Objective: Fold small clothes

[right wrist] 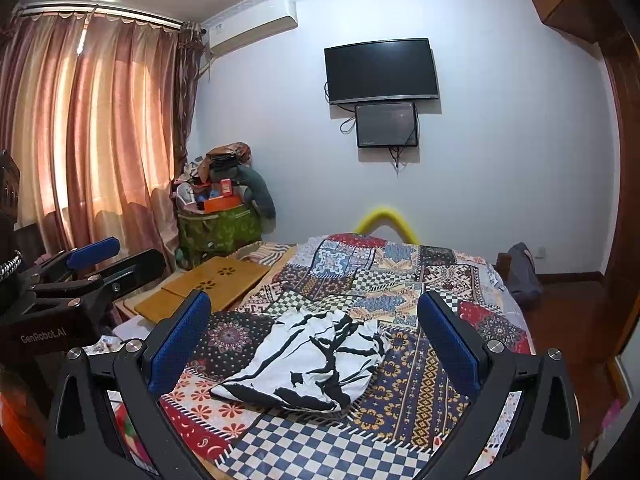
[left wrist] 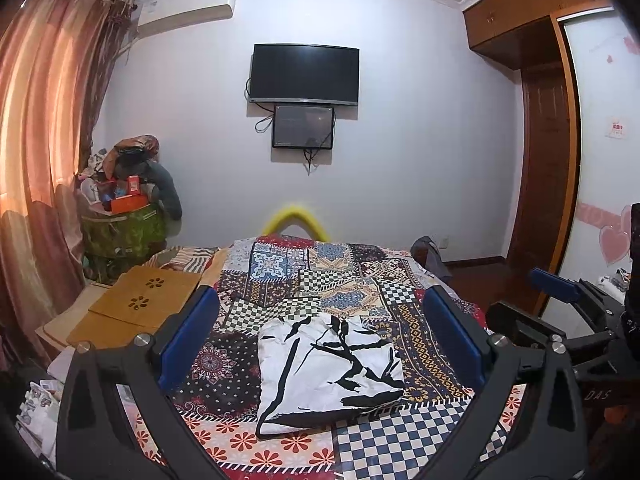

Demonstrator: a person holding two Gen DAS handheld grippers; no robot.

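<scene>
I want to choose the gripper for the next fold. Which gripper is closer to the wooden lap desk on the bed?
Left. The left gripper is on the wooden lap desk side; the right gripper is farther, with the garment ahead of both.

One folded garment [left wrist: 328, 372], two screens [left wrist: 304, 74] on the wall, one wooden board [left wrist: 136, 306], two hand-held grippers [left wrist: 320, 336].

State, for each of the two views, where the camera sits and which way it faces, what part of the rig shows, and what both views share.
Left wrist: sits on the left gripper, facing along its open jaws across the bed to the far wall; the right gripper shows at right.
Right wrist: sits on the right gripper, facing likewise; the left gripper shows at left.
Shared: the black-and-white garment, patchwork bedspread, TV.
</scene>
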